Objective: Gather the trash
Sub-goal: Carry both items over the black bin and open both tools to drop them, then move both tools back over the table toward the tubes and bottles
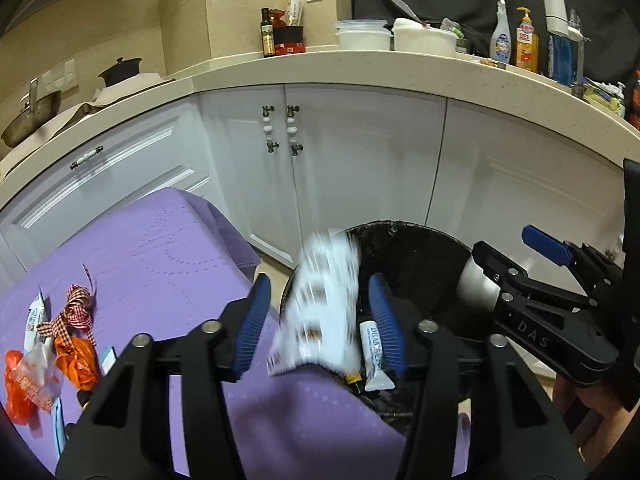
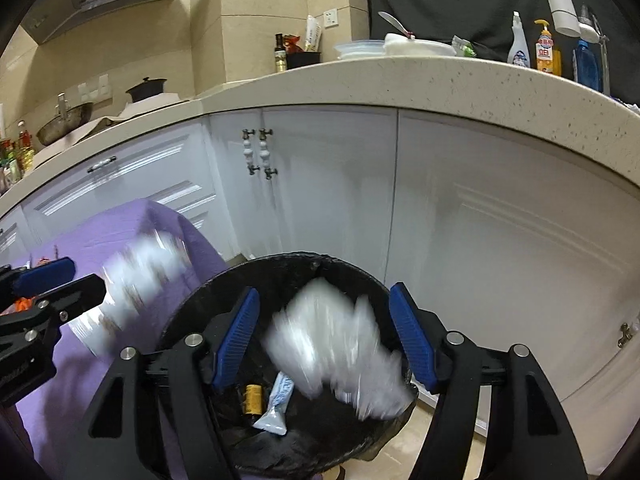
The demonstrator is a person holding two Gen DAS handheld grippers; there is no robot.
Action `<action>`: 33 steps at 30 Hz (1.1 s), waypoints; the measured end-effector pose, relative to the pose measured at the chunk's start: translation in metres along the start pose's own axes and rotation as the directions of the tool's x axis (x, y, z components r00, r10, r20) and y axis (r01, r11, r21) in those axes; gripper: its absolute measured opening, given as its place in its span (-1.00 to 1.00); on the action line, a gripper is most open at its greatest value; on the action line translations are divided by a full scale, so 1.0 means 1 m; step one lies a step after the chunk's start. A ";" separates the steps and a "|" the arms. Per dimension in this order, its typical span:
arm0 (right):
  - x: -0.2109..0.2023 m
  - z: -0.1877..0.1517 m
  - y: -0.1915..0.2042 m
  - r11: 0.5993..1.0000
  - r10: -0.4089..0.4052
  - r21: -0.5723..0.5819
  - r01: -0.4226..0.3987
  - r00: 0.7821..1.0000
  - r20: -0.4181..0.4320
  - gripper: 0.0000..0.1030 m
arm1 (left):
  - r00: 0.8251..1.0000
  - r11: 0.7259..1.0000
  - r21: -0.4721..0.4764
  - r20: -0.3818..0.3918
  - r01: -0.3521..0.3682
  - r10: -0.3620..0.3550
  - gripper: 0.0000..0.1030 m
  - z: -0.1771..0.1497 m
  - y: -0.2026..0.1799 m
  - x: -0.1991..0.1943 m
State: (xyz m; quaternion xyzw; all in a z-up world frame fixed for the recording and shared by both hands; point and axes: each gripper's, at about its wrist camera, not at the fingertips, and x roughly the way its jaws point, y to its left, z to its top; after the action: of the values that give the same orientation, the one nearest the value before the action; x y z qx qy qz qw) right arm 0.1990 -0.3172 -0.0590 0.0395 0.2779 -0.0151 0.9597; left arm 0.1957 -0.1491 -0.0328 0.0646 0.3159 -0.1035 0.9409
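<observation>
- Ribbed blue pads of the left gripper [image 1: 318, 322] stand apart; a blurred white printed wrapper [image 1: 320, 304] sits between them, touching neither pad, over the near rim of the bin.
- Right gripper [image 2: 324, 340]: jaws likewise parted, a blurred crinkled clear-white plastic piece [image 2: 340, 344] loose between them above the bin mouth.
- Trash bin [image 2: 280, 276]: round, lined with a glossy black bag. The right view shows a small yellow roll [image 2: 253, 399] and a pale blue tube [image 2: 278, 404] inside; the left view shows only the tube's end.
- Purple cloth [image 1: 160, 248] covers a table beside the bin. Only the left view shows remaining trash there: an orange bag [image 1: 78, 362], a checked ribbon [image 1: 74, 312], a red-orange wrapper [image 1: 24, 388].
- White cabinet doors [image 2: 328, 184] stand behind, under a speckled counter.
</observation>
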 end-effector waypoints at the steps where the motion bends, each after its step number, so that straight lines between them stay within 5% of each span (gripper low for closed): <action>1: 0.001 0.000 0.000 1.000 -0.003 0.003 0.003 1.000 -0.001 0.28 | 1.000 1.000 -0.003 -0.007 -0.003 0.003 -0.01 0.000 0.000 0.003; 10: -0.011 0.000 0.006 1.000 0.007 0.009 -0.007 1.000 0.005 0.28 | 1.000 0.999 -0.045 0.002 -0.019 0.019 0.05 -0.004 0.022 -0.015; 19: -0.032 0.000 0.052 0.994 0.103 -0.028 -0.102 0.995 0.016 0.28 | 0.993 0.986 -0.119 0.018 -0.113 0.116 0.11 -0.030 0.075 -0.069; 33: -0.064 -0.022 0.163 0.936 0.313 -0.163 -0.313 0.949 -0.028 0.28 | 0.936 0.897 -0.269 -0.056 -0.350 0.348 0.11 -0.102 0.183 -0.144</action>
State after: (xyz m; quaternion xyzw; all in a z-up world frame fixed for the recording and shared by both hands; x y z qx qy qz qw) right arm 0.1419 -0.1525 -0.0320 0.0035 0.2690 0.1607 0.9496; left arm 0.0670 0.0695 -0.0161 -0.0106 0.3136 0.1119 0.9429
